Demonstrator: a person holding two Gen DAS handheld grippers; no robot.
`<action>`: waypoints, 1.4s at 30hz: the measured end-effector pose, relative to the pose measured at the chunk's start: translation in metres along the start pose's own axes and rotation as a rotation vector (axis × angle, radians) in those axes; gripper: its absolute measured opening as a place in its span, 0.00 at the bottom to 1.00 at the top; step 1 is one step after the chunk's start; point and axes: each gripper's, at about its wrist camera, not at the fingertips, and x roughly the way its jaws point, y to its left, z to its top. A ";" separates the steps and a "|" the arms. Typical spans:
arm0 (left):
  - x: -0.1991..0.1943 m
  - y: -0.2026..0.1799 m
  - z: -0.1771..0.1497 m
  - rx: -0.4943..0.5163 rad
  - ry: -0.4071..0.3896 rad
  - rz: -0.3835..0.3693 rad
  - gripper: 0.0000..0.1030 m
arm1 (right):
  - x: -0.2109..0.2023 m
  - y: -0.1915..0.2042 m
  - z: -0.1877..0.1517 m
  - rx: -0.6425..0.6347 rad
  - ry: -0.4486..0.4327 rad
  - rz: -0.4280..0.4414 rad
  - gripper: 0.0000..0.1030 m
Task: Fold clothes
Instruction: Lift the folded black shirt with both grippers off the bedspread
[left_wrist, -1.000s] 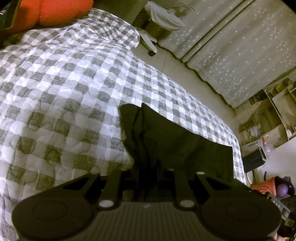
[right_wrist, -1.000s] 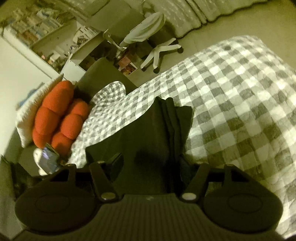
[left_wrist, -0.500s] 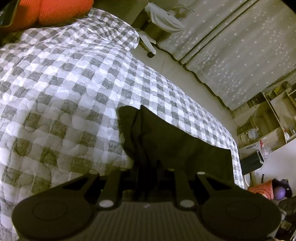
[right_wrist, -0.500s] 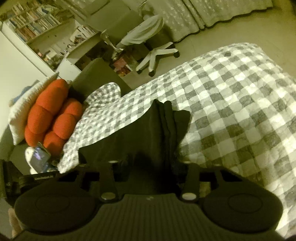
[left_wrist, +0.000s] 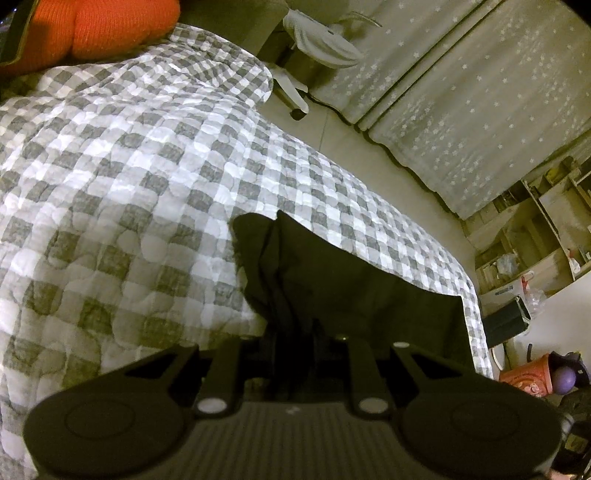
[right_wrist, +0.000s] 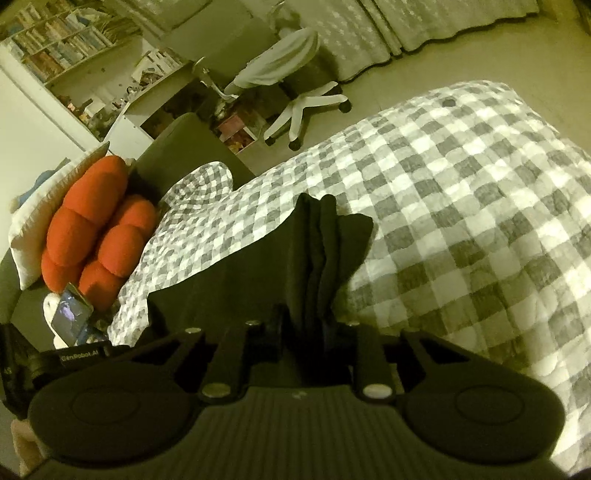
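Note:
A black garment (left_wrist: 332, 284) hangs stretched above the grey-and-white checked quilt (left_wrist: 122, 192). My left gripper (left_wrist: 291, 339) is shut on one bunched corner of it, and the cloth runs off to the right. In the right wrist view the same black garment (right_wrist: 280, 269) spreads to the left, with my right gripper (right_wrist: 306, 328) shut on its other gathered corner. The fingertips of both grippers are hidden in the dark folds. The checked quilt (right_wrist: 461, 221) lies below and to the right.
Orange cushions (right_wrist: 96, 236) and a white pillow sit at the head of the bed. A phone (right_wrist: 70, 312) lies near them. A white swivel chair (right_wrist: 291, 85) stands on the floor beyond the bed. Starred curtains (left_wrist: 472, 99) and shelves (left_wrist: 535, 236) line the walls.
Both grippers have lifted slightly with the garment held between them; the right one closed on its corner, and more of the room beyond the bed shows. The left view hardly shifted.

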 end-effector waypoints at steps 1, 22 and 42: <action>0.000 0.000 0.000 0.002 -0.001 -0.001 0.16 | 0.000 0.001 0.000 -0.009 -0.002 -0.001 0.24; -0.011 -0.024 -0.012 0.100 -0.087 0.047 0.09 | -0.003 0.026 -0.010 -0.137 -0.065 -0.114 0.14; -0.047 -0.054 -0.030 0.177 -0.161 0.067 0.09 | -0.032 0.063 -0.026 -0.401 -0.198 -0.198 0.12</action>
